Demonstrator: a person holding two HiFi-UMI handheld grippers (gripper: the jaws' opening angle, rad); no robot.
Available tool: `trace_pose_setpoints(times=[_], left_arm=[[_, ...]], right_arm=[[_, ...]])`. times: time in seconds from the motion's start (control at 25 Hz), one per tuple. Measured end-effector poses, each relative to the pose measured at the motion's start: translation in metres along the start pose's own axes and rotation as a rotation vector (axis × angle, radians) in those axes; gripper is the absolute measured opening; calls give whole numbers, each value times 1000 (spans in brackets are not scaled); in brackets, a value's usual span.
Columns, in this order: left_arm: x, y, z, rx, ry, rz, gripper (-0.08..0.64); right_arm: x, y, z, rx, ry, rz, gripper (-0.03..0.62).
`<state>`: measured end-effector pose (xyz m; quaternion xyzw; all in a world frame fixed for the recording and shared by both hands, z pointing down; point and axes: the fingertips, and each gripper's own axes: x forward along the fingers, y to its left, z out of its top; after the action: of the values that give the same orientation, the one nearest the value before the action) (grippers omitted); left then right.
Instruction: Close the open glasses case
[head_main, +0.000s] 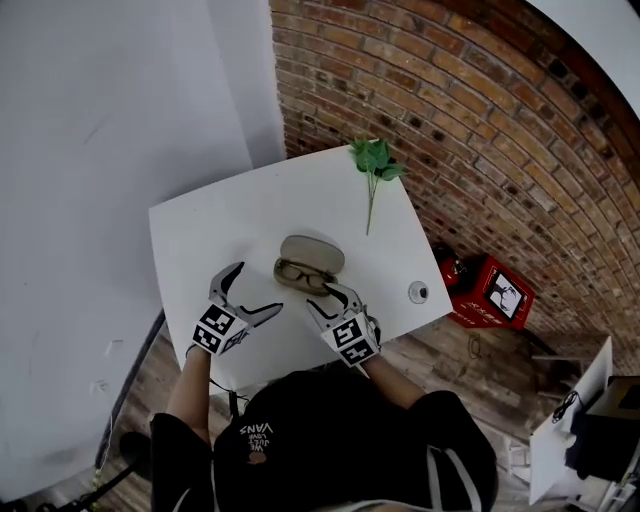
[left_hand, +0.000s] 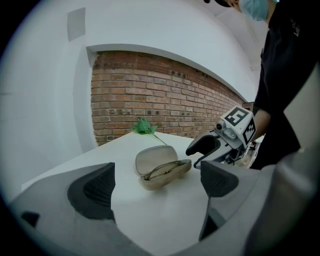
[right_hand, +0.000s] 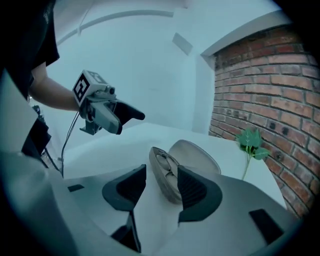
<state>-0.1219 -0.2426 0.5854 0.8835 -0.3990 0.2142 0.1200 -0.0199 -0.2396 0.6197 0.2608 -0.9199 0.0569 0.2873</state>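
Note:
An open beige glasses case (head_main: 309, 264) lies in the middle of the white table (head_main: 210, 235), lid (head_main: 313, 251) tipped back and a pair of glasses in its base. My left gripper (head_main: 256, 290) hovers to the case's near left, jaws wide open and empty. In the left gripper view the case (left_hand: 163, 170) sits ahead of the gripper (left_hand: 155, 185), clear of both pads. My right gripper (head_main: 330, 298) is close against the case's near right end. In its own view this gripper (right_hand: 161, 192) stands open, with the near end of the case (right_hand: 167, 172) showing between the pads, unpressed.
A green leafy sprig (head_main: 374, 162) lies at the table's far right by the brick wall (head_main: 450, 110). A small round object (head_main: 418, 292) sits near the right front corner. A red crate (head_main: 491, 292) stands on the floor to the right.

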Motion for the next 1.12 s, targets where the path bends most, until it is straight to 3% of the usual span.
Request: trace_pose_setpoints(times=[0.24, 0.52, 1.12], left_arm=[[14, 5, -3, 36, 51, -17, 535], [36, 8, -7, 99, 120, -88, 545], [88, 6, -10, 210, 213, -301, 560]], right_arm=[[19, 1, -4, -82, 32, 70, 164], [20, -3, -14, -125, 60, 86, 78], [0, -13, -31, -83, 88, 45, 91]])
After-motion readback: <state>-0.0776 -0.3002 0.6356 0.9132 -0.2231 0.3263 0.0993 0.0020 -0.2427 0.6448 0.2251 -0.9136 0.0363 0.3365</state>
